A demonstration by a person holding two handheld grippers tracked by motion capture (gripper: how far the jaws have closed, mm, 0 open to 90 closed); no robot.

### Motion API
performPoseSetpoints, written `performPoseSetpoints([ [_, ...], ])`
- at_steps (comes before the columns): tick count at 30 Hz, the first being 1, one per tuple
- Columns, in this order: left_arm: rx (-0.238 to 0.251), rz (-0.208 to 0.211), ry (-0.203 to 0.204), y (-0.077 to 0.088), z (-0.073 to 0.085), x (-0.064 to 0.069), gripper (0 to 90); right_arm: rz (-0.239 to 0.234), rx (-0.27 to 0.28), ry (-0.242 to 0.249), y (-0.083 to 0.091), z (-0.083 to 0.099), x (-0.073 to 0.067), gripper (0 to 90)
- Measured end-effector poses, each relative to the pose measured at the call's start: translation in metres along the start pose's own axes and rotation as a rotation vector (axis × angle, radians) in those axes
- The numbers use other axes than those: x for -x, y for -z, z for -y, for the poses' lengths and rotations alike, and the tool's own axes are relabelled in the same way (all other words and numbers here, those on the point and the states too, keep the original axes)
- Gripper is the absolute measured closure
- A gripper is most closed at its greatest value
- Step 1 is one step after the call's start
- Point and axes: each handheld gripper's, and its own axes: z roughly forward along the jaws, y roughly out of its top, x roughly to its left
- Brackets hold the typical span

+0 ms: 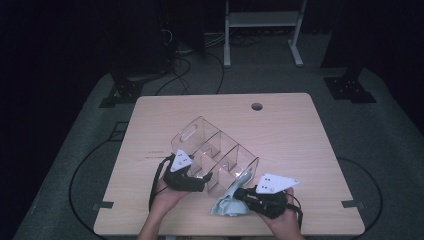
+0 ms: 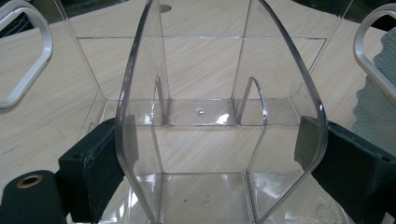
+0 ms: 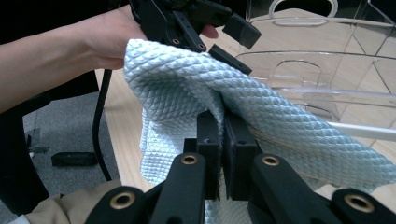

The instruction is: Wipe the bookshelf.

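At the centre of the high view, the clear organizer (image 1: 215, 157) sits tilted on the table (image 1: 300, 135) — the left gripper (image 1: 197, 181) clamps its end wall. Lower right, the right gripper (image 1: 240, 192) pinches a pale blue cloth (image 1: 231, 202) against the organizer.

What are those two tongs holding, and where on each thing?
The left tongs clamp the clear plastic organizer across a curved end wall. The right tongs pinch a fold of the light blue cloth.
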Motion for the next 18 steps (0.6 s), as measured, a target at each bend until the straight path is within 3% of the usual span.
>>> performPoseSetpoints([
  [4,0.001,-0.001,0.000,-0.001,-0.001,0.001,9.8,0.026,-0.014,-0.015,0.001,0.007,0.006,86.0],
  [10,0.006,0.001,0.007,0.000,0.000,0.001,9.8,0.027,-0.068,-0.029,-0.012,0.022,0.008,86.0],
  [18,0.006,0.001,0.006,-0.001,0.000,0.001,9.8,0.028,-0.051,-0.035,-0.010,0.022,0.008,86.0],
])
